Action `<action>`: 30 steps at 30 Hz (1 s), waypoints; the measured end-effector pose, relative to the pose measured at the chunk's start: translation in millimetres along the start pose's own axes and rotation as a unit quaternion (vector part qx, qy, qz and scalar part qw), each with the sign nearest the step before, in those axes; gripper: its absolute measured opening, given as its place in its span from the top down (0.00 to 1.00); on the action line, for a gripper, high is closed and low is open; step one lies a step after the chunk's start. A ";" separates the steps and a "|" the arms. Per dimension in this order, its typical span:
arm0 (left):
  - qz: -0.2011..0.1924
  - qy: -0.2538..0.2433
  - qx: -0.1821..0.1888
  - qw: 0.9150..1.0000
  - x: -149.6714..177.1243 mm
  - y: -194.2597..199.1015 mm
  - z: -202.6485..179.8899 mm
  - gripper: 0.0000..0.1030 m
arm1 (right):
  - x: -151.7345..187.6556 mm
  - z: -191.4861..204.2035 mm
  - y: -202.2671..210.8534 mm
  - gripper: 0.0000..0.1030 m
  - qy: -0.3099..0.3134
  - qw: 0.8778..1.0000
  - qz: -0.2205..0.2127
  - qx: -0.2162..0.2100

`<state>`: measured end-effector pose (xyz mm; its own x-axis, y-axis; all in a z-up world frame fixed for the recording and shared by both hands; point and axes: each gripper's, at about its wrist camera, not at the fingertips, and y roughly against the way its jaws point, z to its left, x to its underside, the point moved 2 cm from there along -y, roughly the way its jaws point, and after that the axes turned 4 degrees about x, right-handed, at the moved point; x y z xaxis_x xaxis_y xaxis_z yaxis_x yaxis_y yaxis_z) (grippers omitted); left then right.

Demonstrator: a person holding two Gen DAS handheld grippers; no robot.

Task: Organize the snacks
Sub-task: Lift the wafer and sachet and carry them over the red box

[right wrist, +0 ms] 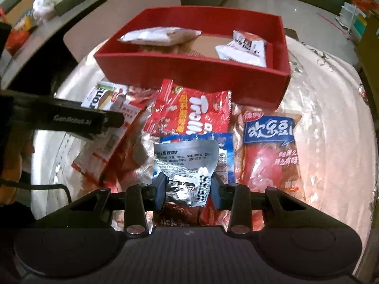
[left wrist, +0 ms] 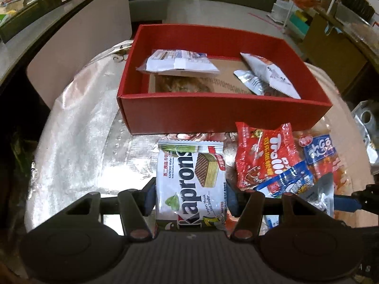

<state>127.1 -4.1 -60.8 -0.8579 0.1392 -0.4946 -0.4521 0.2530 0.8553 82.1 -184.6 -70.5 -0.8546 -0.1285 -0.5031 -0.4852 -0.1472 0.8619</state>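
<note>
Two snack packets are in grip. Left wrist view: white Kaprons wafer pack [left wrist: 189, 182] sits low centre of frame, between the blue pads of the left hand-held gripper [left wrist: 189, 195], pads pressing on both of its long sides, jaws closed part way to the pack's width. Right wrist view: crinkled silver foil pouch [right wrist: 187, 165] with a barcode, low centre of frame, pinched at its lower part by the right hand-held gripper [right wrist: 188, 189], jaws drawn in tight on it.

Red box [left wrist: 213, 116] stands open at upper centre of both frames, on a bench covered with shiny silver-pink foil [left wrist: 78, 142]. Contents, left wrist view: a white packet [left wrist: 177, 62] at the box's left rear, a white packet with red print [left wrist: 270, 75] leaning at the right, a small silver sachet [left wrist: 251, 80] just beside it. Underneath lies a brown printed card [left wrist: 213, 82] as the box floor.

Loose on the bench in front of the box, right of the wafer pack: a red Trolli-type bag [left wrist: 263, 153], a blue-and-white packet [left wrist: 289, 179] overlapping its lower edge, and a clear packet with a blue label [left wrist: 319, 151] further right. In the right wrist view these lie just past the silver pouch; the left tool's black arm crosses the left middle of that frame.
</note>
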 end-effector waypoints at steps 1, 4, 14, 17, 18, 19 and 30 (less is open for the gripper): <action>-0.002 0.000 0.003 1.000 -0.7 1.0 -0.5 0.51 | -1.4 -1.5 1.2 0.55 -0.003 1.000 -0.002 -0.001; -0.007 -0.001 0.009 1.000 -3.1 3.5 -4.4 0.51 | -7.5 -2.9 3.9 0.55 -0.009 1.000 -0.010 -0.004; -0.014 -0.001 0.019 1.000 -6.9 6.7 -11.5 0.51 | -23.0 -13.1 11.6 0.55 -0.024 0.999 -0.033 -0.003; -0.019 -0.001 0.022 1.000 -8.5 8.3 -14.0 0.51 | -27.6 -16.9 15.4 0.55 -0.030 0.999 -0.042 -0.002; -0.020 -0.002 0.023 1.000 -9.5 8.5 -14.8 0.51 | -28.9 -17.9 16.8 0.55 -0.031 0.998 -0.045 -0.003; -0.022 -0.003 0.023 0.999 -10.3 8.8 -16.0 0.51 | -30.7 -18.7 18.3 0.55 -0.032 0.998 -0.049 -0.003; -0.053 -0.007 0.034 0.998 -19.0 16.8 -23.3 0.51 | -42.3 -25.1 27.8 0.55 -0.041 0.996 -0.074 -0.002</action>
<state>130.2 -24.8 -33.5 -0.8027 0.1212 -0.5839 -0.5216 0.3322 0.7859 109.4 -207.9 -26.9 -0.7855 -0.0241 -0.6183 -0.6072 -0.1625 0.7778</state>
